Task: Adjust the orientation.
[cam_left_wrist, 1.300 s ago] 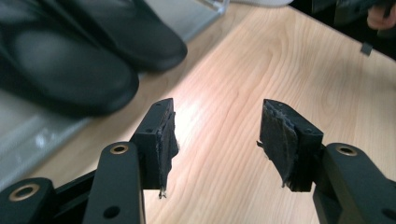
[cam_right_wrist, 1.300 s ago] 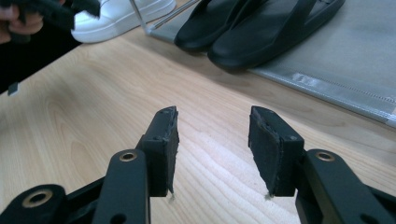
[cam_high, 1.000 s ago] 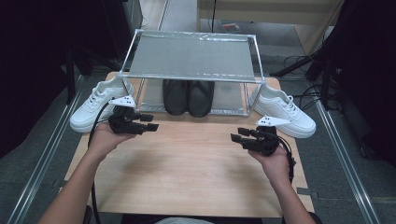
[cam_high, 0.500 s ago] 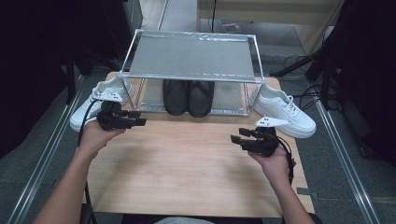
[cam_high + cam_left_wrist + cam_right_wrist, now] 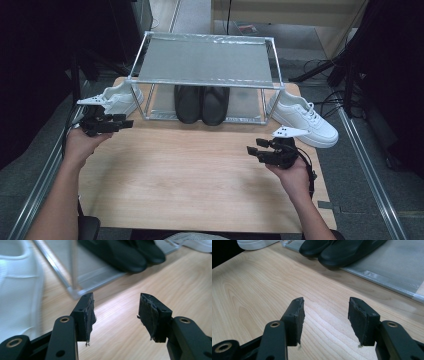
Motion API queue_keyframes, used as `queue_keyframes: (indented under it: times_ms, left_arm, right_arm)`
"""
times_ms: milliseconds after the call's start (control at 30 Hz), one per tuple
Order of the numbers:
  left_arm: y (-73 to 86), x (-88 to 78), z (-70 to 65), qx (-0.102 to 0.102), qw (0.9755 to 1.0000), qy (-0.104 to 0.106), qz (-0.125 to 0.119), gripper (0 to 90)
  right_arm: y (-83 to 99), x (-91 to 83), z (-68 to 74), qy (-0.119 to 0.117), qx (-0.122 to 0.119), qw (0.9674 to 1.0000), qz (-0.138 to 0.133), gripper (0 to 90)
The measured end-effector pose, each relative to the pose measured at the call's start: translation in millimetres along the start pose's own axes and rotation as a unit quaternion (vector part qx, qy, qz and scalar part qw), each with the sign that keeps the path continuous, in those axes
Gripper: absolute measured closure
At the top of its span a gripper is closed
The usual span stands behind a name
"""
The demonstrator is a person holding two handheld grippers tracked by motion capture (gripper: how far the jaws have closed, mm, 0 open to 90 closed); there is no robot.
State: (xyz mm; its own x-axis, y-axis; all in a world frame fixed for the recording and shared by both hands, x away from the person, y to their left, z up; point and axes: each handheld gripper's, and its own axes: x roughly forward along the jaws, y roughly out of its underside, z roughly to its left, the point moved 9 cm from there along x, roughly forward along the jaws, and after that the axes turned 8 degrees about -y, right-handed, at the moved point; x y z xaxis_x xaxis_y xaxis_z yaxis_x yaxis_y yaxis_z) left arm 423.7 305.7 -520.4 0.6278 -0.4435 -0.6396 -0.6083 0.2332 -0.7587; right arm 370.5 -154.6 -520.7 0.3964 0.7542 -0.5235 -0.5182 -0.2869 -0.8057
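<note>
A pair of black shoes (image 5: 201, 104) stands on the lower level of a metal rack (image 5: 207, 60). One white sneaker (image 5: 117, 97) lies to the rack's left and another white sneaker (image 5: 302, 120) to its right. My left gripper (image 5: 125, 120) hovers open just in front of the left sneaker, near the table's left edge. In the left gripper view the left gripper (image 5: 115, 310) has nothing between its pads, with the sneaker (image 5: 20, 290) at the left. My right gripper (image 5: 255, 147) is open over bare wood; its jaws have just been opening, and the right gripper (image 5: 325, 312) holds nothing.
The wooden table (image 5: 190, 175) stretches wide in front of the rack. The rack's top mesh shelf (image 5: 205, 52) carries nothing. Cables (image 5: 325, 100) lie on the floor at the right, and a metal rail (image 5: 370, 175) runs along that side.
My left hand has carried its gripper leftward, from in front of the rack's left corner to the table's left edge by the white sneaker. The right hand has stayed put.
</note>
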Motion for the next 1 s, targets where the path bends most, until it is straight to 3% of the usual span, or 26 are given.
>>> queue_keyframes:
  times_ms: [167, 367, 433, 533, 767, 1000]
  left_arm:
    - [0.2, -0.9, 22.3, -0.025, 0.9995, -0.018, -0.009, 47.0]
    - [-5.7, 1.9, 41.3, -0.032, 0.9987, -0.039, -0.013, 48.2]
    - [-10.9, 2.7, 48.8, -0.041, 0.998, -0.045, -0.017, 48.1]
    - [-19.0, 4.5, 56.9, -0.04, 0.9975, -0.057, -0.013, 48.1]
    - [-39.0, 11.1, 79.2, -0.053, 0.9944, -0.09, -0.019, 48.4]
    - [-45.3, 24.4, 95.6, -0.067, 0.9915, -0.111, -0.013, 48.8]
  right_arm:
    - [3.1, -3.4, -2.1, 0.005, 0.004, 1.0, 0.0, 48.3]
    - [5.6, -10.8, -6.4, 0.024, -0.007, 0.9997, 0.003, 48.3]
    - [7.2, -13.8, -8.6, 0.029, 0.0, 0.9996, 0.0, 48.3]
    - [9.7, -17.3, -11.1, 0.035, 0.002, 0.9994, 0.0, 48.4]
    - [14.4, -25.4, -11.8, 0.048, 0.007, 0.9988, -0.004, 48.4]
    - [18.0, -30.9, -13.4, 0.06, 0.011, 0.9981, -0.006, 48.6]
